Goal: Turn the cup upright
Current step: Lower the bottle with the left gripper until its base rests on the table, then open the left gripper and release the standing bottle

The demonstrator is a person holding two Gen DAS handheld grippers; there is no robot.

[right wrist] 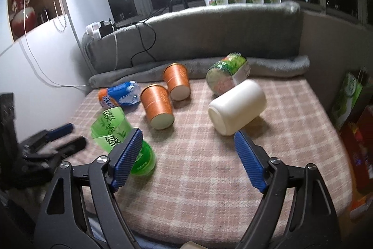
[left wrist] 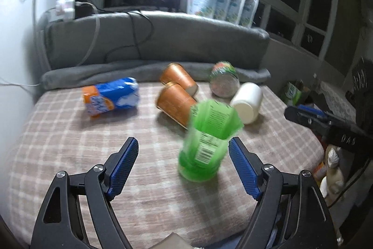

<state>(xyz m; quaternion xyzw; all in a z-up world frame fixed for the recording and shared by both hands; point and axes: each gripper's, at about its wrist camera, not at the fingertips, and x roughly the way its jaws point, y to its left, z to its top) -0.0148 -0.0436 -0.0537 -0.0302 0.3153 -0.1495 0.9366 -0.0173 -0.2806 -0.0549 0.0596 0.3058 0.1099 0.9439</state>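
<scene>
Left tongs (left wrist: 183, 151) wide open, empty; green cup (left wrist: 207, 139) between pads (blurred, tilted).

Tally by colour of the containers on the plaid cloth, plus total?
Orange cups: 2
Green cup: 1
White cup: 1
Blue-and-orange container: 1
Green-labelled clear jar: 1
Total: 6
All but the blurred green cup lie on their sides; both grippers, left and right, are open.

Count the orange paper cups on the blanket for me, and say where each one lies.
2. Both lie on their sides mid-blanket, bases toward the cameras: the near orange cup is right of the blue-and-orange pack; the far orange cup is by the grey roll. None appear hidden.
</scene>
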